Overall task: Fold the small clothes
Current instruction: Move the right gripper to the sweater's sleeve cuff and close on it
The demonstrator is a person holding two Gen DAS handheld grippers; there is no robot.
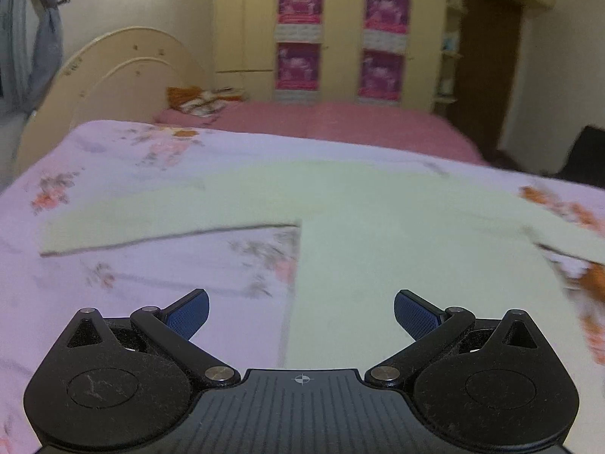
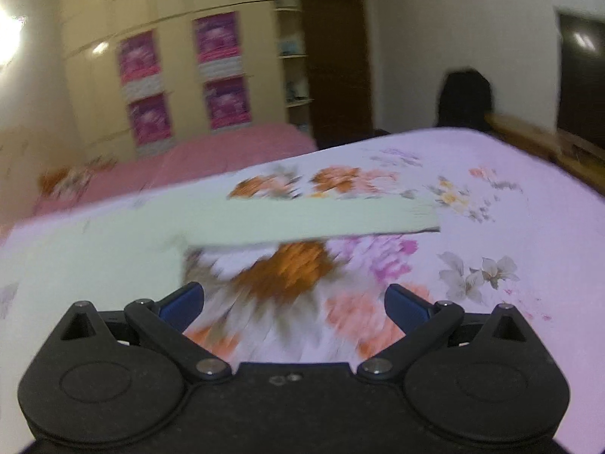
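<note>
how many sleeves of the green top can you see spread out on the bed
2. One sleeve stretches out to the left of the pale green top in the left wrist view. The other sleeve reaches right across the floral sheet in the right wrist view.

Warm, fairly dim indoor light fills both views. A bright lamp flares white at the right view's left edge, and glare spots sit on the glossy cream wardrobe doors [image 1: 245, 19]. Motion blur smears the floral lilac bedsheet [image 2: 529, 208], worst in the right view. Fisheye bending darkens the corners.
</note>
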